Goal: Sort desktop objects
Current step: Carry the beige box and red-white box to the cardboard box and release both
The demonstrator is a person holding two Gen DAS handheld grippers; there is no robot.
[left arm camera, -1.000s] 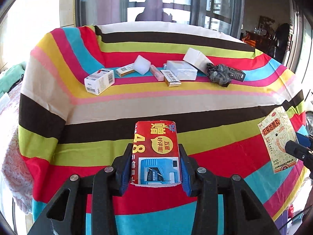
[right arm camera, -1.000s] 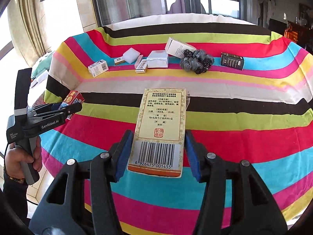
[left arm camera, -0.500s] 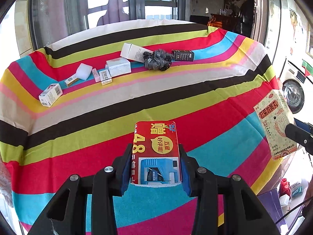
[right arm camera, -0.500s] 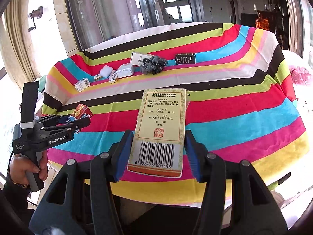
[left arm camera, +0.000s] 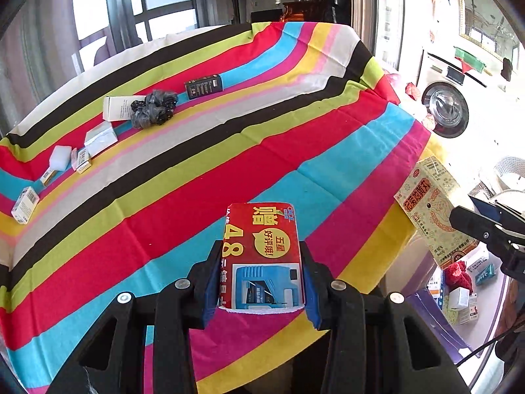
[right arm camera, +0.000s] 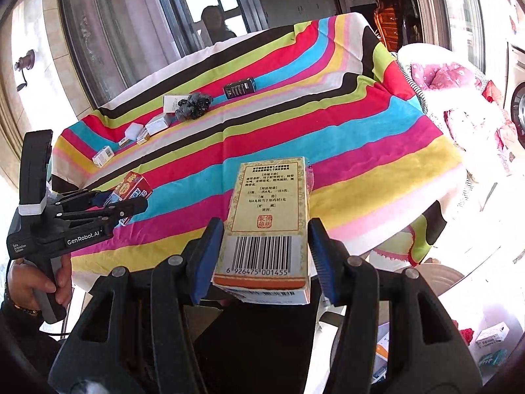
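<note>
Left tool [left arm camera: 261, 279] clamped on a red pack [left arm camera: 262, 256] with yellow print and a blue jug picture, blue pads pressing both long sides, pack sticking forward out of the jaws above the near edge of the tabletop [left arm camera: 295, 138], not resting on it. Right tool [right arm camera: 266, 256] clamped on a cream box [right arm camera: 269, 216], barcode end toward the camera, printed text panel facing up, also held in the air over the near edge. In the left wrist view the same cream box shows at the right, past the tabletop's edge. In the right wrist view the left tool with its red pack sits at the left, a hand [right arm camera: 39, 282] gripping its handle.

Tabletop covered in a striped cloth of many colours. Far side holds a loose row: black box [left arm camera: 203, 86], grey-black crumpled bundle [left arm camera: 154, 108] touching a long white box [left arm camera: 118, 108], silvery white box [left arm camera: 100, 138], white foam block [left arm camera: 60, 157], two small narrow boxes beside it, and a small white box with barcode [left arm camera: 25, 204] set apart at the left end.

Washing machine [left arm camera: 446, 108] at the right beyond the tabletop; small boxes and a red item on the floor low right
</note>
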